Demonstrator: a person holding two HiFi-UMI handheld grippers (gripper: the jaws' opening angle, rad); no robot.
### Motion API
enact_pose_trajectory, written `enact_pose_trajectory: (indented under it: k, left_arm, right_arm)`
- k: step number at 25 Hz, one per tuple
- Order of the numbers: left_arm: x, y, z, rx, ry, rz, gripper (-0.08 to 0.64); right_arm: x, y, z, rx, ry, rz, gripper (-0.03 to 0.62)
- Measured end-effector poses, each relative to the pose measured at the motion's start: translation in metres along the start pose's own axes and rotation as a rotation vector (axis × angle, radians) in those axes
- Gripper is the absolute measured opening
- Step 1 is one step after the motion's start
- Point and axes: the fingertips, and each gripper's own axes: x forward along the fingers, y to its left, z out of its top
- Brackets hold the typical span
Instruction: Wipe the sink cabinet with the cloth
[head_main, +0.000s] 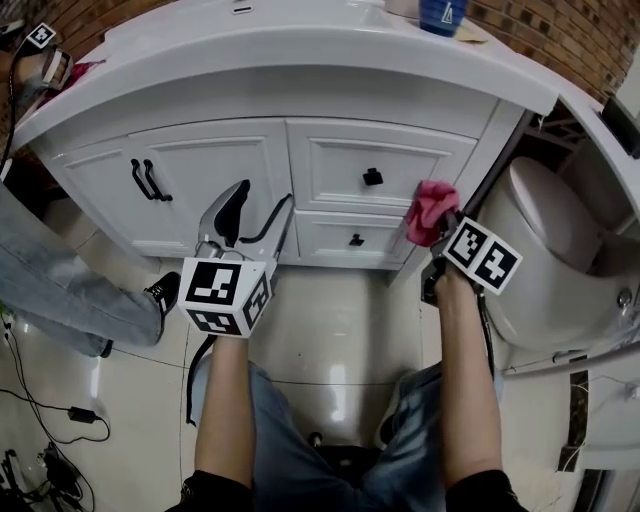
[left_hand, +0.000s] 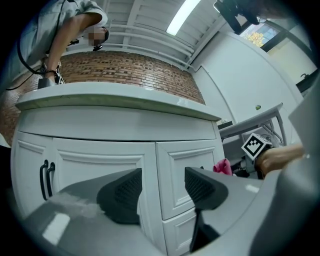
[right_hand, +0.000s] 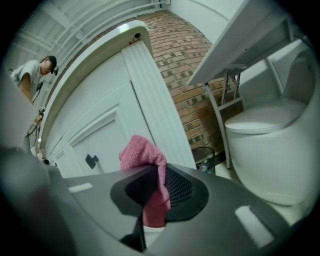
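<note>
Right tool (right_hand: 155, 192): jaws clamped on a pink cloth (head_main: 431, 206). A wad stands above the jaws and a tail hangs below them.
The cloth is up at the right front corner of the sink cabinet (head_main: 215, 165), level with the upper drawer (head_main: 335, 160) and just beside the ribbed corner post (right_hand: 150, 100). No view shows whether it is touching the paint.
Left tool (head_main: 262, 200): jaws apart, nothing between them. It is held off the cabinet front, near the seam between the door and the drawers.

Step in hand, as I judge it: bringing the cloth onto the right end of the front and starting the stroke.

To do it well:
- Lead with the wad so that fabric meets the panel, not the jaw tips.
- Press lightly and keep the grip firm. A loose hold could let the cloth drag out.
- Work along the panel grooves and go round the black knob (head_main: 372, 177).
- Mind the toilet (head_main: 545, 240), close on the right, which leaves little elbow room.
- Keep the left tool clear of the sweep.
</note>
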Motion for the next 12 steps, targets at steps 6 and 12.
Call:
enact_pose_trajectory:
  k: [6,12]
  left_arm:
    - [0.000,0.003,0.001,-0.012,-0.007,0.011,0.270]
    - [-0.008,0.009,0.004,-0.004,-0.010,0.028,0.270]
  right_arm:
    - [0.002,0.023,-0.024,-0.098,0.066,0.055,0.038]
    - [0.018,0.138,-0.081,-0.087,0.160,0.343,0.037]
